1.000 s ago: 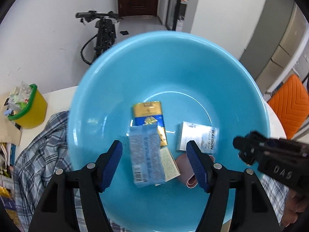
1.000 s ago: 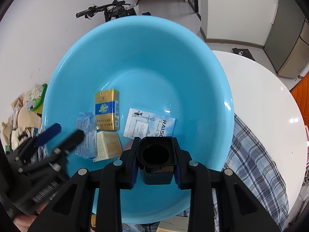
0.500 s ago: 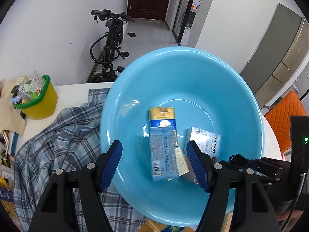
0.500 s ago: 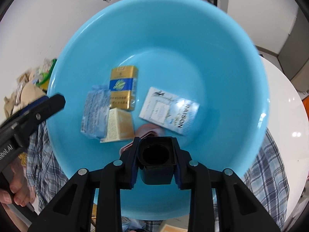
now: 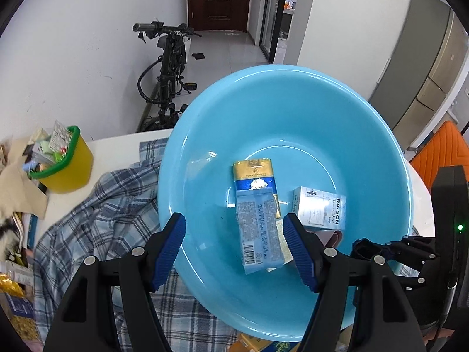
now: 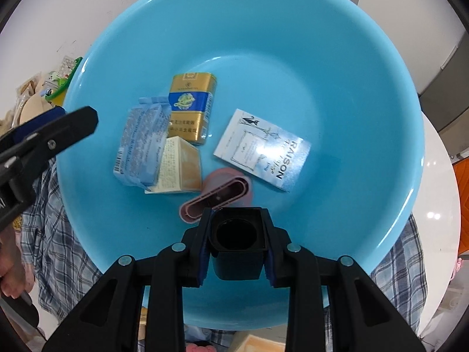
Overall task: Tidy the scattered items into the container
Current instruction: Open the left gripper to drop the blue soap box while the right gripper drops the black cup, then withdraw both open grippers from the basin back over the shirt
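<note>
A big light-blue basin point(image 5: 293, 111) point(image 6: 381, 88) rests on a plaid shirt. Inside lie a gold-and-blue pack point(image 6: 190, 105), a pale blue barcode packet point(image 6: 143, 146), a cream box point(image 6: 178, 167), a white-blue RAISON box point(image 6: 261, 149) and a pink open case point(image 6: 222, 190). My right gripper point(image 6: 236, 220) is shut on a black square holder point(image 6: 237, 234) with a round hole, hanging over the basin's near side just above the pink case. Above the basin's near-left rim my left gripper point(image 5: 234, 228) stands open with nothing between its pads, and its finger point(image 6: 58, 129) shows in the right wrist view.
The plaid shirt point(image 5: 102, 205) lies on a white round table point(image 6: 439, 176). A yellow bin with a green rim point(image 5: 64, 161), full of packets, stands at the left among clutter. A bike point(image 5: 167, 67) leans against the far wall. An orange chair point(image 5: 439, 152) is at the right.
The left gripper has drawn back and up, so the basin looks smaller and the shirt and bin show. The right gripper has sunk over the basin with the black holder.
</note>
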Tool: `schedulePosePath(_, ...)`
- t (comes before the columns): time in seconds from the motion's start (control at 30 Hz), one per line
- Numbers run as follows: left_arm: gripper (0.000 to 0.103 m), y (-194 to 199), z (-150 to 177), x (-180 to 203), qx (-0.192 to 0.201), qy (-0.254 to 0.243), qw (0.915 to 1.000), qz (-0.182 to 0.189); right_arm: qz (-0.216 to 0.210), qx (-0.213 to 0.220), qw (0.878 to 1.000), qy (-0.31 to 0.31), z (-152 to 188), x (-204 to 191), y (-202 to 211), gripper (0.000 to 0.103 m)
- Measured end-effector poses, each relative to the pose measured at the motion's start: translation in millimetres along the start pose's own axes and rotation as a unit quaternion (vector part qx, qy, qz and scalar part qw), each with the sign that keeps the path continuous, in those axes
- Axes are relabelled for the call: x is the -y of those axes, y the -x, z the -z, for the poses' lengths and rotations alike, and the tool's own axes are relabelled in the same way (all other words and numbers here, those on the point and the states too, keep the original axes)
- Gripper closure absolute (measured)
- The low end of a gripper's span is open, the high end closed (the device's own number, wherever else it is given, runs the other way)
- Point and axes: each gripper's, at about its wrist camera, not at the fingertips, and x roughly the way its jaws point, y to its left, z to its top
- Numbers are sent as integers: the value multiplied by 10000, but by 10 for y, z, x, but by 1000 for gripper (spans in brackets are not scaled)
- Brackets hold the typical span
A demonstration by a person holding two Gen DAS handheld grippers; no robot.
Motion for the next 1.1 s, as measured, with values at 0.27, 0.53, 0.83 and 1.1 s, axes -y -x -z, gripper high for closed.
schedulePosePath(0.27,32,-4,21,32,30,-37,10000,-34,74,195,9995,253,51,-27,13,75)
schedulePosePath(0.53,31,27,29,51,132,-41,9998,-143,407,698,9954,508,132,-41,85,31)
schedulePosePath(0.83,31,38,59,105,228,-155,9994,-203,388,931,9939,447,191,-82,131,28)
schedulePosePath(1.1,27,345,153,72,1467,-36,9889,-250,238,2122,9763,342,304,-70,344,16)
